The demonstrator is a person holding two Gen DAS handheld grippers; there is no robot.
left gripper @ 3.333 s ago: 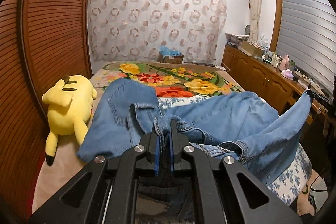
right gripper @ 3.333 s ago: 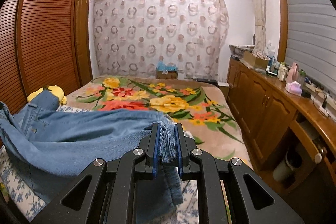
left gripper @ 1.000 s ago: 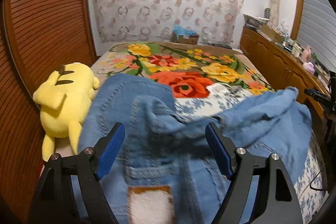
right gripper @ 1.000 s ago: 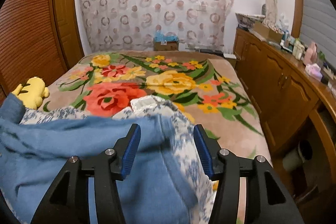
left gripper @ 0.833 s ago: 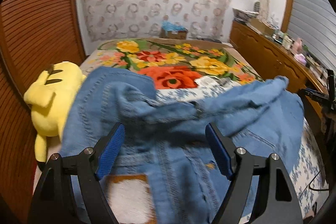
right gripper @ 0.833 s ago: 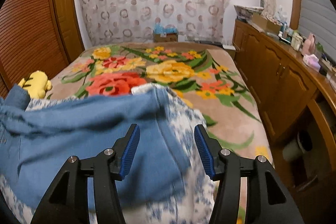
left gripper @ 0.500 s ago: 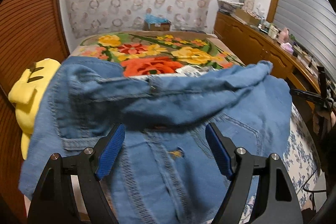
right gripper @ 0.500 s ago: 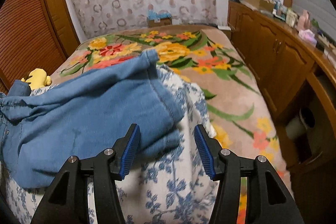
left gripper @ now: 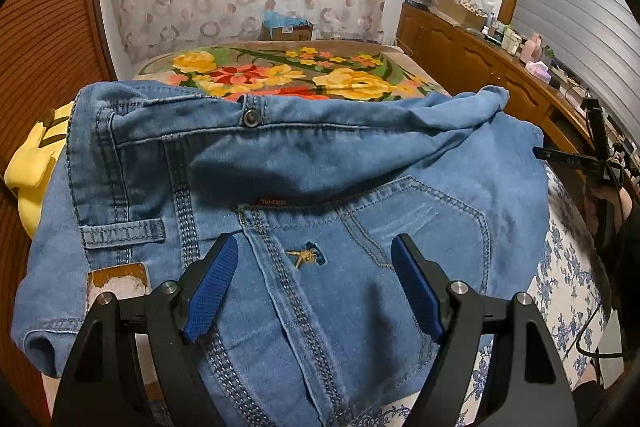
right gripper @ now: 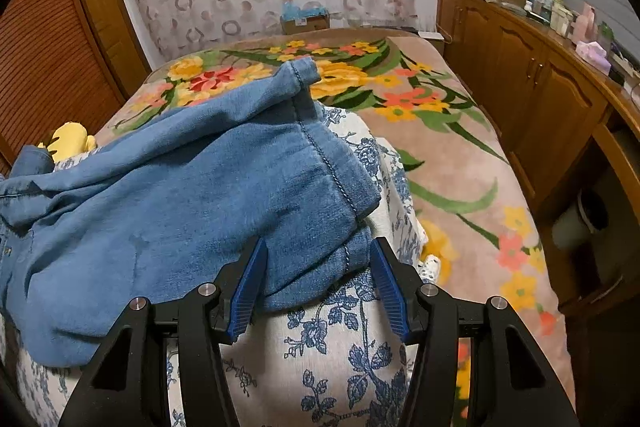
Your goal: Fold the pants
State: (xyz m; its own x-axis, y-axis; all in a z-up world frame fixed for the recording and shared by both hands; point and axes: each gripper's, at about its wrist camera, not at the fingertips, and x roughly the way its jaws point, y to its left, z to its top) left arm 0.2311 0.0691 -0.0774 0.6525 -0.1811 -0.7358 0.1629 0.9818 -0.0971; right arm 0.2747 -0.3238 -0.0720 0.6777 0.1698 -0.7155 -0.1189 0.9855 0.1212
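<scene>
Blue denim pants [left gripper: 304, 163] lie folded over on the blue-flowered white cover [right gripper: 320, 347] at the near end of the bed. In the left wrist view the waistband, a metal button [left gripper: 251, 117] and a back pocket [left gripper: 424, 227] face up. My left gripper [left gripper: 316, 251] hovers open over the seat area, its blue pads clear of the cloth. The right wrist view shows the stacked leg hems [right gripper: 328, 163]. My right gripper [right gripper: 318, 249] stands open just above the lower hem corner, gripping nothing.
A yellow plush toy [left gripper: 32, 163] lies at the bed's left edge by a slatted wooden wardrobe [left gripper: 36, 35]. A floral blanket [right gripper: 440, 131] covers the far bed. A wooden cabinet run [right gripper: 540, 75] with clutter lines the right side. A cardboard box [left gripper: 286, 31] sits by the curtain.
Both grippers, once shut on the denim, have let it go and stand open. The pants have dropped flat onto the bed. Both cameras have tilted down and come nearer the cloth.
</scene>
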